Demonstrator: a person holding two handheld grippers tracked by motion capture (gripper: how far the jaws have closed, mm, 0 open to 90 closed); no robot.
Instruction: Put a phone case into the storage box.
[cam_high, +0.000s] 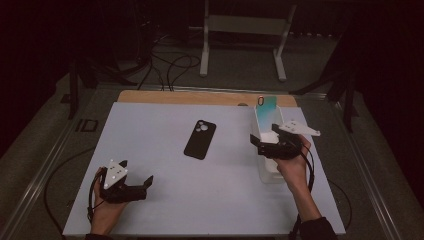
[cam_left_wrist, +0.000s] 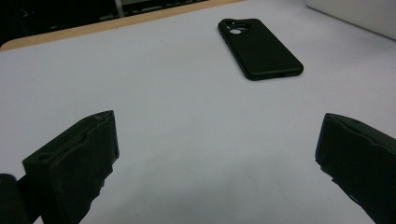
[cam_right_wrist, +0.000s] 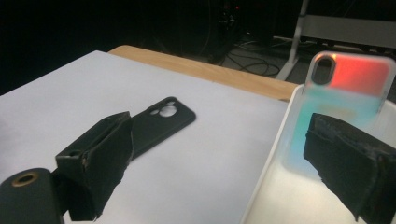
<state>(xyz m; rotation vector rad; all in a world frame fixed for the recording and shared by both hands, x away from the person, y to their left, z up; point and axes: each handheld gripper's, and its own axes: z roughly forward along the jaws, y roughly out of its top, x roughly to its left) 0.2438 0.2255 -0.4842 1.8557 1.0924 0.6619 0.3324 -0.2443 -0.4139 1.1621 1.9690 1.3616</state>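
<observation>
Both tongs gape wide, gripping nothing: left tongs (cam_left_wrist: 217, 154) over bare desk (cam_left_wrist: 187, 116), right tongs (cam_right_wrist: 219, 158) straddling the white bin's (cam_right_wrist: 273, 154) rim (its gripper view reveals the iridescent phone case (cam_right_wrist: 348, 88) inside).

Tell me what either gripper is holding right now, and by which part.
Nothing is held. The left gripper is open above bare table; the right gripper is open at the white tray's rim.

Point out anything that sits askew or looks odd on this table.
The colourful phone case stands propped on end in the white bin, sticking above its rim rather than lying flat. The black phone case lies flat, angled across the table.
</observation>
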